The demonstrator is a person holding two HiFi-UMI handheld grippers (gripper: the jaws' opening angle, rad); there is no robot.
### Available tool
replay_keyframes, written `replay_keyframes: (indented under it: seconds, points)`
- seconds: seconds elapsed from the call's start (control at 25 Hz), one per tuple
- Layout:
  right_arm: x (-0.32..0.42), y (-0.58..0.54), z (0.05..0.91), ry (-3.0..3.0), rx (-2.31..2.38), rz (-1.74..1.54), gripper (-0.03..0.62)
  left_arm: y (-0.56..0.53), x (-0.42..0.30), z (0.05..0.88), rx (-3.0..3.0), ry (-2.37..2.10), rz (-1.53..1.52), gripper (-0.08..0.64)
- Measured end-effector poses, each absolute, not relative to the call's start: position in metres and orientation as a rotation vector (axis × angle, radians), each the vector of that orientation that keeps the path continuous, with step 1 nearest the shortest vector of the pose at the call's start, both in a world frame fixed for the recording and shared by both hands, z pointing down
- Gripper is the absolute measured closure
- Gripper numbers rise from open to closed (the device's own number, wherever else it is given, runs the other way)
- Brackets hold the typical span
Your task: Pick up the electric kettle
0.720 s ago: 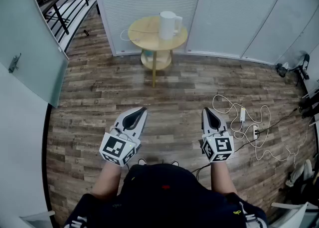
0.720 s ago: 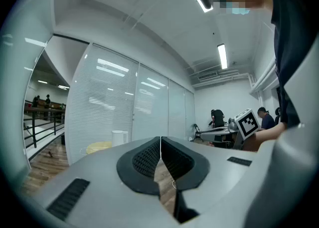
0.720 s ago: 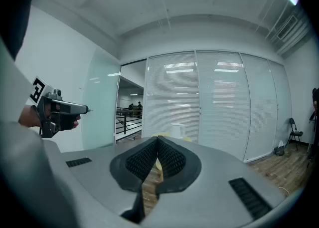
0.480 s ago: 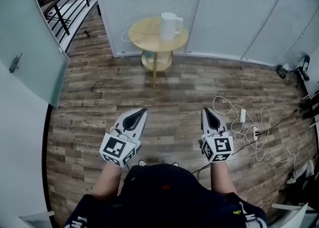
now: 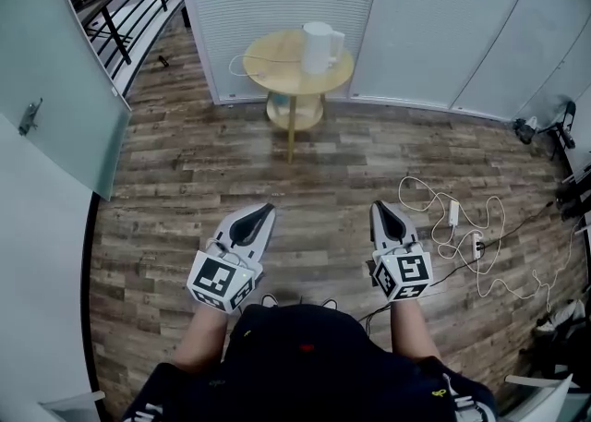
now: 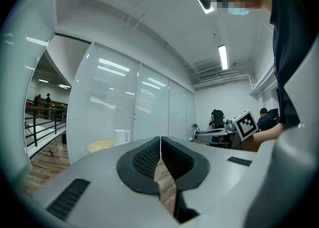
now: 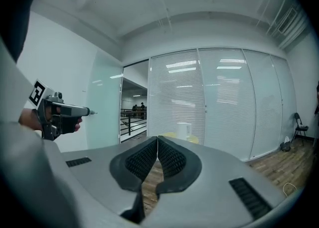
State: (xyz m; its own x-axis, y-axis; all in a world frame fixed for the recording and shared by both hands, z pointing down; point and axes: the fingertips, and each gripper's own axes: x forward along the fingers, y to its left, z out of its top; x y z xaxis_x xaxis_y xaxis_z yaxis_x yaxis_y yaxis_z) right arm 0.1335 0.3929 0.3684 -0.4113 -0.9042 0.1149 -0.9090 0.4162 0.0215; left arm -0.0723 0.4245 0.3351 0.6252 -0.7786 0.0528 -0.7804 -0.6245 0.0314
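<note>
White electric kettle [image 5: 319, 47] on round table [image 5: 270, 62] | left gripper [image 5: 266, 211] closed, empty | right gripper [image 5: 379, 207] closed, empty

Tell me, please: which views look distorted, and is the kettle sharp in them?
Head view: walls bend outward, kettle small but sharp. Left gripper view: strong fisheye, dark corners, ceiling lamp glares. Right gripper view: same fisheye; kettle small, fairly clear.

black top [image 5: 305, 360], black-and-white marker cubes [image 5: 220, 282]
</note>
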Motion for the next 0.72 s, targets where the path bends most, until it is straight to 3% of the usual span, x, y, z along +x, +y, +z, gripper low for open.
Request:
replay_keyframes:
  seconds: [0.48,0.72]
  points:
    - [0.027,0.385,0.391,-2.515,1.63,0.085,0.566,0.419,-0.181,0.363,2.773,-1.341,0.116,0.537]
    - [0.026,0.374,0.4,-2.459,1.63,0.08,0.566,0.398,-0.193,0.374,2.783,-1.322,0.116,0.537]
